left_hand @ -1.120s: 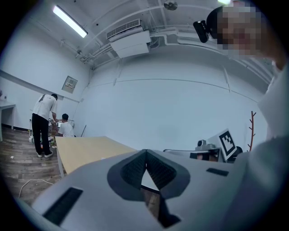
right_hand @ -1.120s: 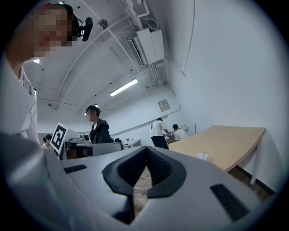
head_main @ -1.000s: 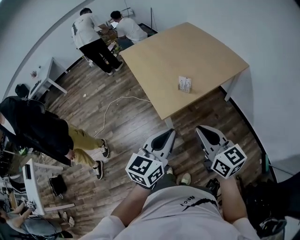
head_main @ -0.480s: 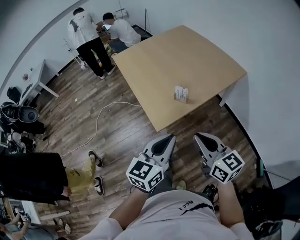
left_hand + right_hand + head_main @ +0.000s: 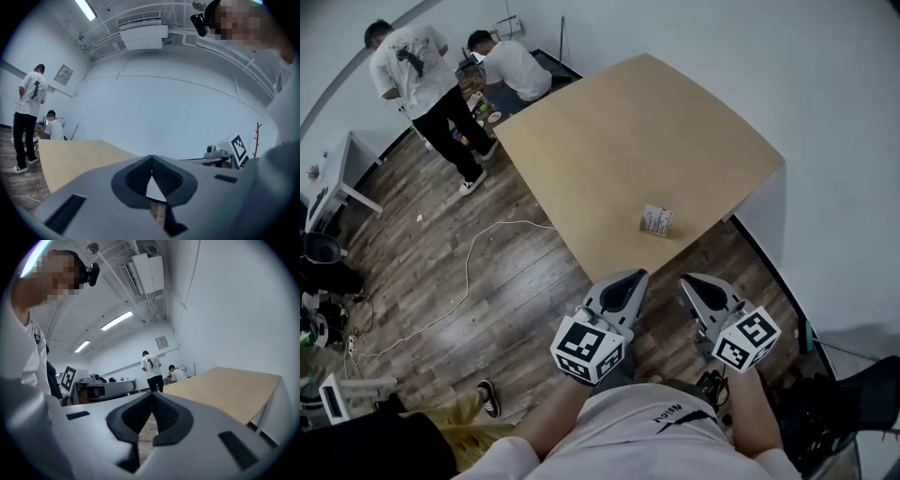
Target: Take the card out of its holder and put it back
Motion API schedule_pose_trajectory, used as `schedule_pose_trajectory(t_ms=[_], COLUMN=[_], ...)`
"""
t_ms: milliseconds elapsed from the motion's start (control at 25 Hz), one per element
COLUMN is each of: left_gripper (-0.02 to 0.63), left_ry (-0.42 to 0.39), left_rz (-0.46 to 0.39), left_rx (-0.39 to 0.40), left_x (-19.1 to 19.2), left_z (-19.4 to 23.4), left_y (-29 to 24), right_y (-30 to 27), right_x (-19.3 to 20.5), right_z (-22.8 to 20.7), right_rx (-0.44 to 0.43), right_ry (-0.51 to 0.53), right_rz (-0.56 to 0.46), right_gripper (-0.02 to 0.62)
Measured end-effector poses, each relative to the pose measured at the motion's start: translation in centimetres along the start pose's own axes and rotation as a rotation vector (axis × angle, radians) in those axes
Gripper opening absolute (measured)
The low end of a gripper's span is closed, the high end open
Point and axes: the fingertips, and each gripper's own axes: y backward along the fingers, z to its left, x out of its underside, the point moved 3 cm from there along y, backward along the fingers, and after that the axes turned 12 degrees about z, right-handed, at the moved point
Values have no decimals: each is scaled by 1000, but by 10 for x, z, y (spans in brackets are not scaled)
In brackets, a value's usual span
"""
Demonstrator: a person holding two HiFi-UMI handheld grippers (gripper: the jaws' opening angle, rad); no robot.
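A small card holder [image 5: 656, 221] with a white card in it stands upright near the near edge of the light wooden table [image 5: 619, 141]. My left gripper [image 5: 628, 278] and my right gripper [image 5: 686, 279] hang side by side over the floor, short of the table's near edge, both pointing toward it. Both are shut with their tips touching and nothing between them, as the left gripper view [image 5: 151, 157] and the right gripper view [image 5: 152, 393] show. The holder does not appear in either gripper view.
Two people [image 5: 417, 70] stand and crouch at the table's far left corner. A white cable [image 5: 469, 262] snakes over the wooden floor on the left. A white wall [image 5: 825, 141] runs close along the table's right side.
The view has shifted toward the table: the holder now lies closer to my grippers and lower in the picture. The person in dark clothes at left has dropped out of view.
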Motion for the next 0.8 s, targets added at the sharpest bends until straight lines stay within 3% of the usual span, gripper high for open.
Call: schedule_pose_trajectory(t_ms=[320,720,800], left_gripper=[12,12,12], left_ry=[3,2,12], left_rz=[34,55,62], left_rx=[69,29,0], left_x=[-7,-22,-29], left_z=[54,105,115], left_y=[-39,-95,-107], right_y=[-45,-116,-131], right_x=[-10,-9,-9], right_z=[-44,-133,-161], right_rx=[74,1,-11], right_ry=[10,266,342], right_rz=[85,446,550], right_gripper=[14,22,54])
